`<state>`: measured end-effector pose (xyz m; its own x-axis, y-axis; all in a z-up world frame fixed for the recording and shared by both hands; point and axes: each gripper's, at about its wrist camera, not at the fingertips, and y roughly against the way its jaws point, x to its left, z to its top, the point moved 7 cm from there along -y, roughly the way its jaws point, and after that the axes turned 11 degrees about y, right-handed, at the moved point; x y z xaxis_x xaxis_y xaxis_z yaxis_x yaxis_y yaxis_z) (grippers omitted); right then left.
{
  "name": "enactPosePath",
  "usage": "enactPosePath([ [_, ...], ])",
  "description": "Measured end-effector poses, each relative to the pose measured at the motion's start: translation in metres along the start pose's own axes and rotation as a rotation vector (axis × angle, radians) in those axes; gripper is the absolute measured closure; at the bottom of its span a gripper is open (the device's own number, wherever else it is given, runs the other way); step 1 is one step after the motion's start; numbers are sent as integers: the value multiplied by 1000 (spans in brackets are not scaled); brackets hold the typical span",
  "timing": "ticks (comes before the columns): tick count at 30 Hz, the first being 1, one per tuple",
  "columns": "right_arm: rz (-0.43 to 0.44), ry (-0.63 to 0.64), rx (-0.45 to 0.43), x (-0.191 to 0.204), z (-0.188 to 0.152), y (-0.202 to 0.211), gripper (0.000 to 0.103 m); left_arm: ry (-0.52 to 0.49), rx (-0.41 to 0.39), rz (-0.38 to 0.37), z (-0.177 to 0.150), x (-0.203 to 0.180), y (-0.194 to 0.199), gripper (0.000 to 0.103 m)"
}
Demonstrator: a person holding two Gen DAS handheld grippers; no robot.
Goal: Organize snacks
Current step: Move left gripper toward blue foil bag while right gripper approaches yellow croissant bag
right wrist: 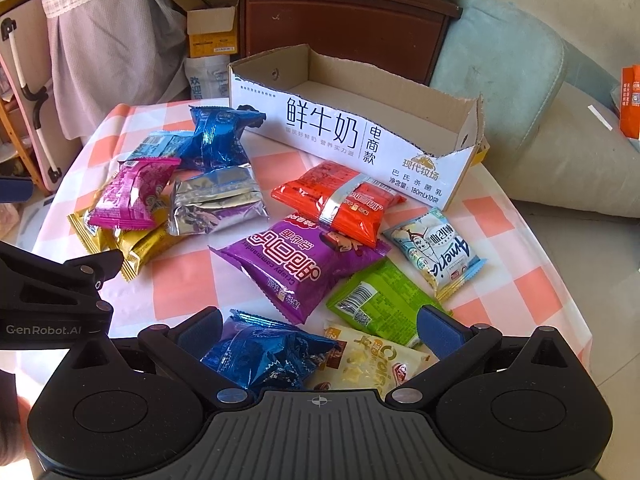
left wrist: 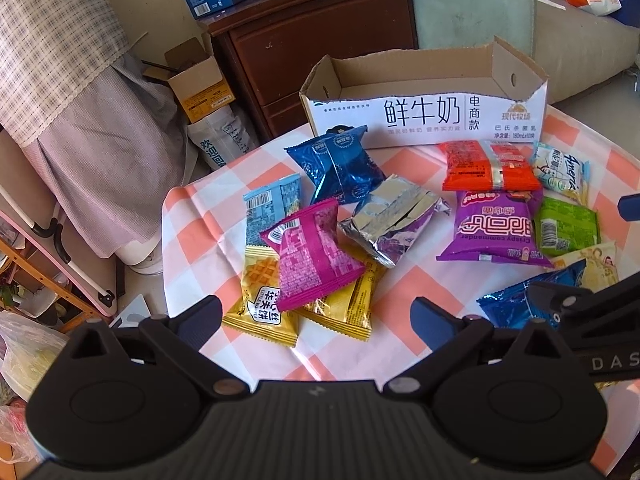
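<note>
Several snack packets lie on a pink-checked tablecloth (left wrist: pixel 420 280) in front of an empty cut-down milk carton box (left wrist: pixel 424 120), also in the right wrist view (right wrist: pixel 352 132). My left gripper (left wrist: pixel 316 316) is open, above the near edge by a magenta packet (left wrist: pixel 312 256) and yellow waffle packets (left wrist: pixel 264 304). My right gripper (right wrist: pixel 320 328) is open, just above a blue packet (right wrist: pixel 268 352) and a pale yellow packet (right wrist: pixel 372 368). Purple (right wrist: pixel 308 264), orange (right wrist: pixel 340 204), green (right wrist: pixel 376 300), silver (right wrist: pixel 216 200) and white-blue (right wrist: pixel 436 252) packets lie beyond.
A dark wooden cabinet (left wrist: pixel 320 40) stands behind the table, with cardboard boxes (left wrist: pixel 200 84) beside it. A pale sofa (right wrist: pixel 560 140) is to the right. A folded pink-framed item (right wrist: pixel 24 92) and clutter stand at the left. The table edge drops off at the left.
</note>
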<state>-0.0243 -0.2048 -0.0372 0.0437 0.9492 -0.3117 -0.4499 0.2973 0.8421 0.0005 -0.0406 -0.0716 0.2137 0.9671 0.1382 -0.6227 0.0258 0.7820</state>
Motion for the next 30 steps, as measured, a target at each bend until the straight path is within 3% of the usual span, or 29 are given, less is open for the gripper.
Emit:
enactPosePath([
  [30, -2, -12, -1, -1, 0, -1, 0, 47, 16, -16, -2, 1, -2, 5],
])
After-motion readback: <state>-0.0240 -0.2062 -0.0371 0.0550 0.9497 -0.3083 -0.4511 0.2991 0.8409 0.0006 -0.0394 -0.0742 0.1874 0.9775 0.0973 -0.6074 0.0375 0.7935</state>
